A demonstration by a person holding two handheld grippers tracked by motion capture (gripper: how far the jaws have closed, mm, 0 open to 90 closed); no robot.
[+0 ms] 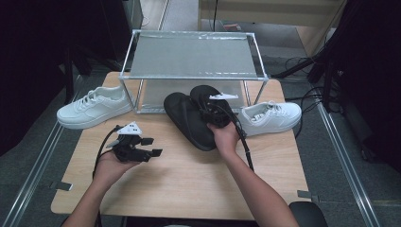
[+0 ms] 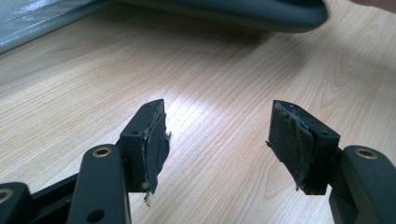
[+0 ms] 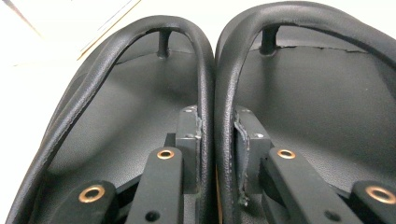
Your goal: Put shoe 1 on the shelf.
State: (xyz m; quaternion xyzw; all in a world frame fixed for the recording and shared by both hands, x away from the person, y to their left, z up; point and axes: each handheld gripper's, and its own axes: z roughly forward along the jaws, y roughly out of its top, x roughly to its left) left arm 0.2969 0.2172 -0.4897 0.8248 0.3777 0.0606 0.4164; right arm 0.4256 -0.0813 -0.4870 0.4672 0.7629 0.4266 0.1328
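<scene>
At centre of the high view, lying side by side on the desk [image 1: 179, 170]: black flip-flops [image 1: 189, 118], long axes running toward lower right. Right claw [image 1: 215, 115] pinching their two inner straps [image 3: 214, 84] together, seen close in right gripper view. Left claw [image 2: 219, 149] gaping wide over bare wood.

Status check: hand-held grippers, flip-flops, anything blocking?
Right hand-held gripper shut on inner straps of both black flip-flops, pinched together. Left hand-held gripper open, holding nothing, over bare table. Rack just behind; white sneakers flank it.
</scene>
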